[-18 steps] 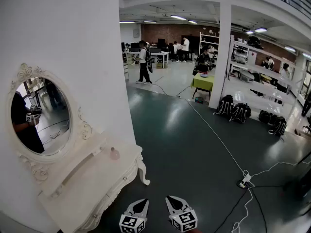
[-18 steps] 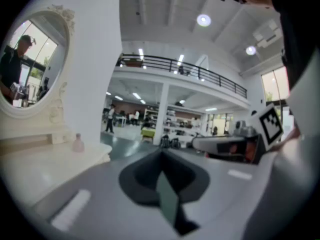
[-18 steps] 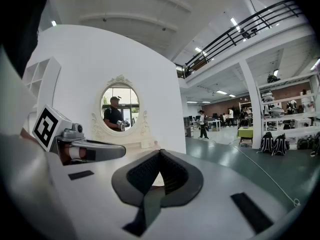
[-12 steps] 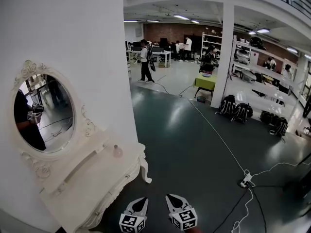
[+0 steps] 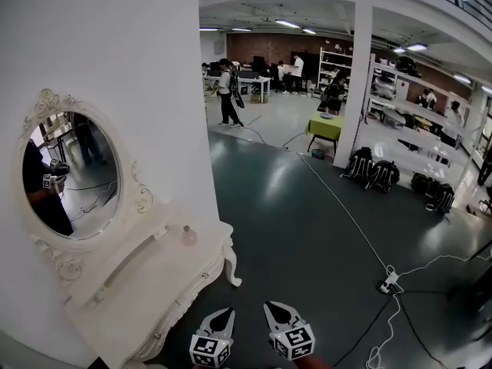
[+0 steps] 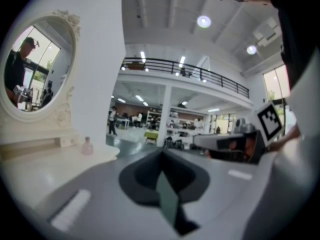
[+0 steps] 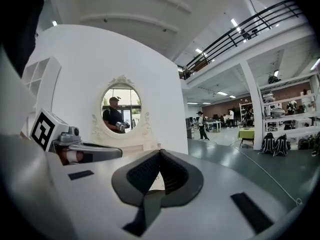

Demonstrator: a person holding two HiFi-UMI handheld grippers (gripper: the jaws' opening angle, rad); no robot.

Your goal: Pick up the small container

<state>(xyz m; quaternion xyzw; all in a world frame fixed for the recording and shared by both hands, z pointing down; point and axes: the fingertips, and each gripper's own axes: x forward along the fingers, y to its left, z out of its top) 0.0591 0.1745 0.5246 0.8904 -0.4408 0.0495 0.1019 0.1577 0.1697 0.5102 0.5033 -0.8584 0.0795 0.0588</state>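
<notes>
Pale pink, the small container [image 5: 188, 235] stands left of centre on the white bench [image 5: 146, 283], while the left gripper [image 5: 227, 311] and right gripper [image 5: 270, 306] hover bottom centre, fingers clenched empty, apparently not yet reaching.

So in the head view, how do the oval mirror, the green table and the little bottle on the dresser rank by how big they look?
1. the oval mirror
2. the green table, though it stands far back, so it only looks smaller
3. the little bottle on the white dresser, clearly the smallest
</notes>
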